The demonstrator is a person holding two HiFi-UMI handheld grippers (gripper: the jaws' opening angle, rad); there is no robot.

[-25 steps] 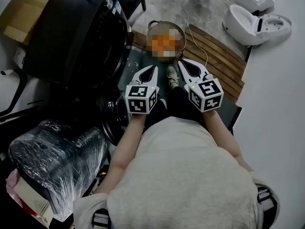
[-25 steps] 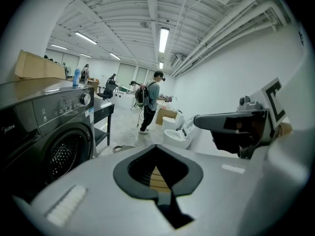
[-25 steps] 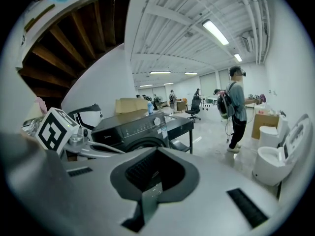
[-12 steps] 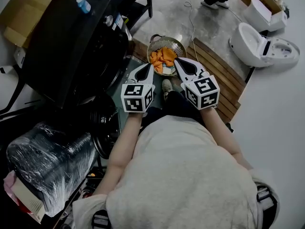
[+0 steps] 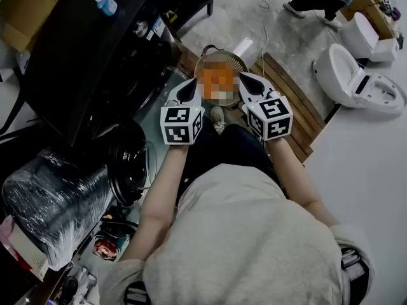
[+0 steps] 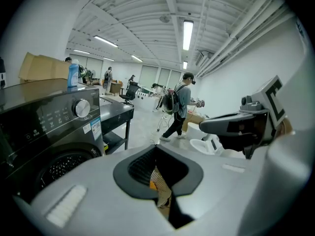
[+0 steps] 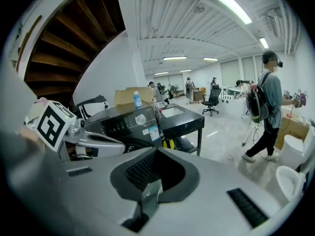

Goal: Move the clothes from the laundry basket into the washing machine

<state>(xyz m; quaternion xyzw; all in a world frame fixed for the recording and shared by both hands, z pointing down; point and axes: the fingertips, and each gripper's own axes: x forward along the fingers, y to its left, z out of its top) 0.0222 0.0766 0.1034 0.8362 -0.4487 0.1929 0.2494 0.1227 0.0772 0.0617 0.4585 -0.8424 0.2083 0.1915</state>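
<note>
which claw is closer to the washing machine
Left. The left claw hangs beside the washing machine; the right claw is farther off, on the far side of the laundry basket.

No word or number can be read anywhere. The sticker [image 6: 95, 127] on the washing machine [image 6: 44, 132], at the middle left of the left gripper view, has print too small to read. The two cubes [image 5: 181, 124] in the middle of the head view carry only black and white square patterns.
</note>
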